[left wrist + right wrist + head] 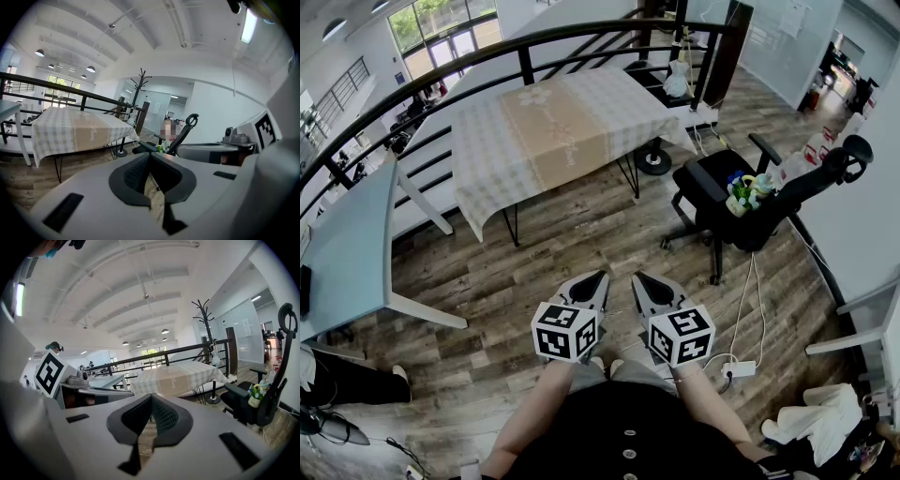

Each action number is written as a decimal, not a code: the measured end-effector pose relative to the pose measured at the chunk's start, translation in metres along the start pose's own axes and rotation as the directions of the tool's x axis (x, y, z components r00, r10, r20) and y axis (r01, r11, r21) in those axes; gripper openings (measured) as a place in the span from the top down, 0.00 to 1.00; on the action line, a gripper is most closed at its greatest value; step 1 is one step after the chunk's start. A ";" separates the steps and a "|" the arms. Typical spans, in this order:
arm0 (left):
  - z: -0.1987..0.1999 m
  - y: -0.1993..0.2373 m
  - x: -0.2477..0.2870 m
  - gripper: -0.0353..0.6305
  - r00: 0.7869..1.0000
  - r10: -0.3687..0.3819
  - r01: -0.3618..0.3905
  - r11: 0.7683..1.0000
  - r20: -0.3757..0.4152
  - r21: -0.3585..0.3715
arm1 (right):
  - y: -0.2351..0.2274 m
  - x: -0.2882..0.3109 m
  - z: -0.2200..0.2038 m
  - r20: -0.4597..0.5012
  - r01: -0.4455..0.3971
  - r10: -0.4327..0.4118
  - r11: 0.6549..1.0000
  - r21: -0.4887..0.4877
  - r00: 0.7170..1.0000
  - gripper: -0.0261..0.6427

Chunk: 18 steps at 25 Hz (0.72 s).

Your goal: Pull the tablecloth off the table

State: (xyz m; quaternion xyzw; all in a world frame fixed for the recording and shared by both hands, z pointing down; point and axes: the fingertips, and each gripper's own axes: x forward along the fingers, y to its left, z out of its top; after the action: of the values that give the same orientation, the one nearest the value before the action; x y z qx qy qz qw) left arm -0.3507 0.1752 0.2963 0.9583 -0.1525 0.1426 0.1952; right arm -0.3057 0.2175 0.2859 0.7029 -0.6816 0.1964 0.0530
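Left gripper (598, 276) and right gripper (639, 277): each pair of jaws closed together, empty, side by side above the wood floor (581, 239). The checked tablecloth (487, 155) lies spread over the table (510, 225), well ahead of both. A black office chair (741, 211) stands to its right.

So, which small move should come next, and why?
Probably a step toward the checked tablecloth: it lies spread out across the wooden floor, seemingly out of reach, while the left claw and right claw are both shut and empty.
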 end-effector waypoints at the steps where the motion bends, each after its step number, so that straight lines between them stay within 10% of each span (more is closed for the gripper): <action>1: 0.001 0.000 0.003 0.92 1.000 0.001 -0.001 1.000 0.001 0.000 | -0.003 0.000 0.001 0.002 0.002 -0.002 1.000 0.000 1.000 0.92; 18: -0.009 -0.024 0.046 0.92 1.000 -0.017 0.016 1.000 -0.019 -0.024 | -0.044 -0.006 -0.004 0.011 -0.021 0.021 0.998 0.054 1.000 0.92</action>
State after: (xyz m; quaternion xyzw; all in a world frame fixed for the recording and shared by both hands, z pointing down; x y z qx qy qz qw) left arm -0.3025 0.1890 0.3112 0.9557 -0.1444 0.1483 0.2092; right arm -0.2633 0.2268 0.2957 0.6978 -0.6838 0.2115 0.0284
